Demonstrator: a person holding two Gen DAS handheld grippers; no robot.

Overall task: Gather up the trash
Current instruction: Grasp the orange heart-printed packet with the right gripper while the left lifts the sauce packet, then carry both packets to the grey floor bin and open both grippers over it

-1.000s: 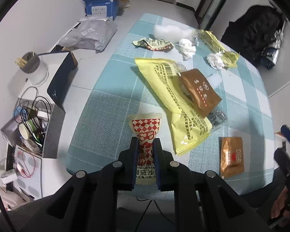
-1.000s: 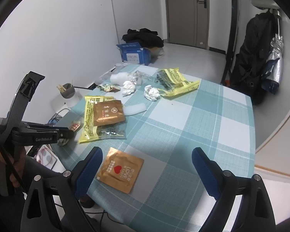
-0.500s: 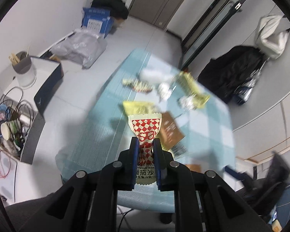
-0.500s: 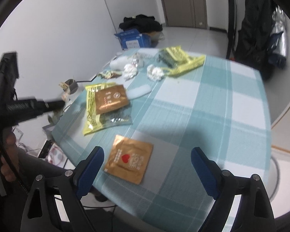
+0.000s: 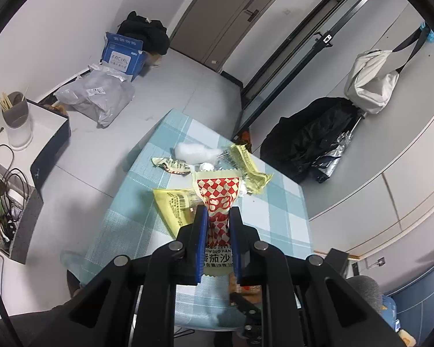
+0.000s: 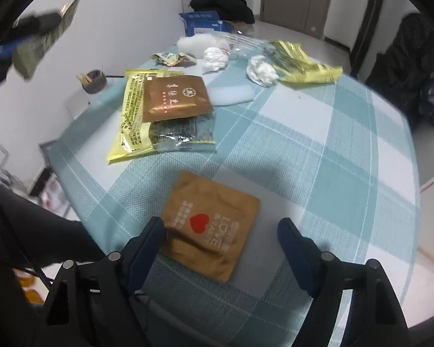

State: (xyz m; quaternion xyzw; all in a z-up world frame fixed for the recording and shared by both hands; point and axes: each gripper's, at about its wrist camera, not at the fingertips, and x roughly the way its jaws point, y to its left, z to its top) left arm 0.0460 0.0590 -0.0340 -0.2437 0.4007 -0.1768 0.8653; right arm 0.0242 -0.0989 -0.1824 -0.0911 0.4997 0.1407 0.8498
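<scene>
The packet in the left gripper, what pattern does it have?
Red and white checks on the packet, clearest in the left wrist view.

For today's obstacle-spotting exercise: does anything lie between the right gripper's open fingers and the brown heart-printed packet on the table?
Nothing visible does. The right gripper, whose jaws have just been closing, stands open directly over the brown heart-printed packet, which lies alone on the checked tablecloth.

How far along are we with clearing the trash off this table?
Early. Only the red-checked sachet is picked up, clamped in the left gripper above the table. The right gripper, jaws just closing but not gripping, straddles the brown heart packet. Left on the checked cloth: a yellow wrapper under a brown pouch, two tissue wads, another yellow wrapper, a crumpled wrapper.
</scene>
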